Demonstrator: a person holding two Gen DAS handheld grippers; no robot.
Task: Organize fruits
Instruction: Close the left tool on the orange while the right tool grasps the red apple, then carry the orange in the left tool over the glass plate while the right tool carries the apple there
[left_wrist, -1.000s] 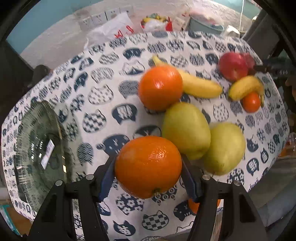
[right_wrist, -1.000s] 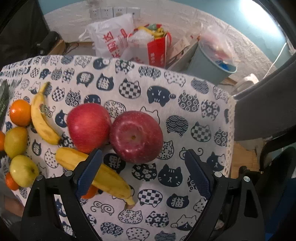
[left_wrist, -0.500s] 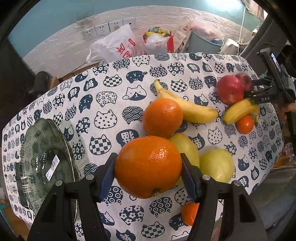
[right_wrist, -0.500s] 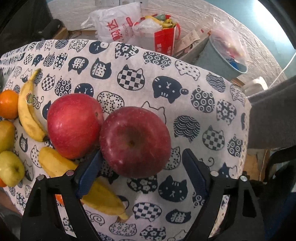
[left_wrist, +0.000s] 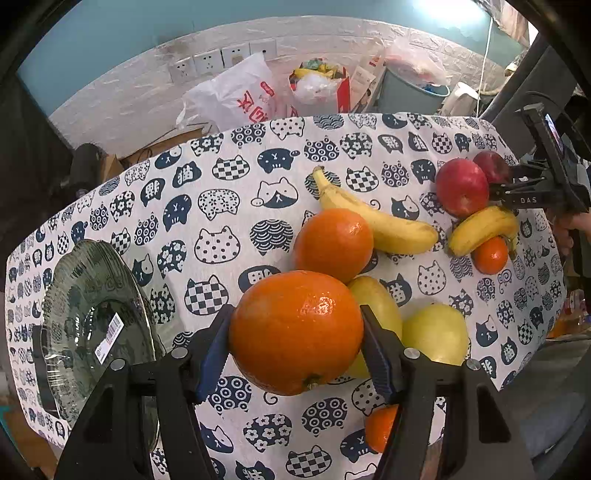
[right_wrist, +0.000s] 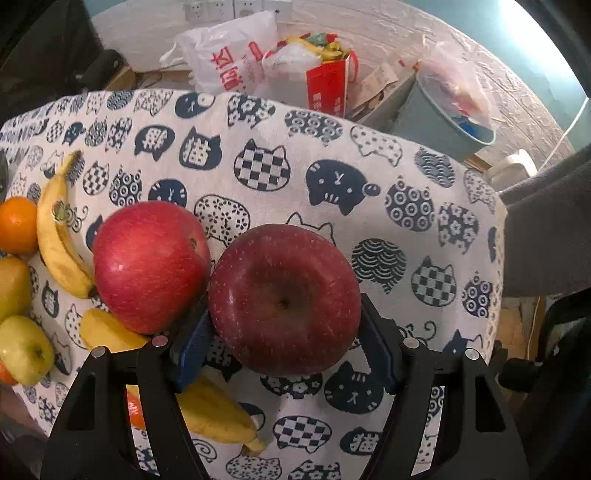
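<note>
Left wrist view: our left tongs (left_wrist: 297, 341) are clamped on a large orange (left_wrist: 295, 330), both blue pads pressed against its sides, and the fruit sits clear of the cat-print counter (left_wrist: 229, 206). At nine o'clock from it lies a clear glass plate (left_wrist: 88, 325) with a barcode sticker. At twelve o'clock a second orange (left_wrist: 334, 243) rests against a long banana (left_wrist: 380, 218). At three o'clock two green pears (left_wrist: 436, 332) lie side by side, the nearer one partly hidden behind the held orange. A small orange (left_wrist: 380, 424) peeks out at five o'clock, behind the right finger.

Right wrist view: our right tongs (right_wrist: 284, 345) have just been closing around a dark red apple (right_wrist: 284, 299), which sits stem-hollow up on the counter. The pads stand at its flanks; we cannot tell whether they press yet. A brighter red apple (right_wrist: 147, 266) touches it at nine o'clock and crowds the left pad. A short banana (right_wrist: 207, 406) runs beneath that pad at seven o'clock, with a tangerine (right_wrist: 135, 410) tucked under it. Beyond the counter's far edge, at twelve o'clock, are a white plastic bag (right_wrist: 229, 55) and a red bag (right_wrist: 328, 85).
</note>
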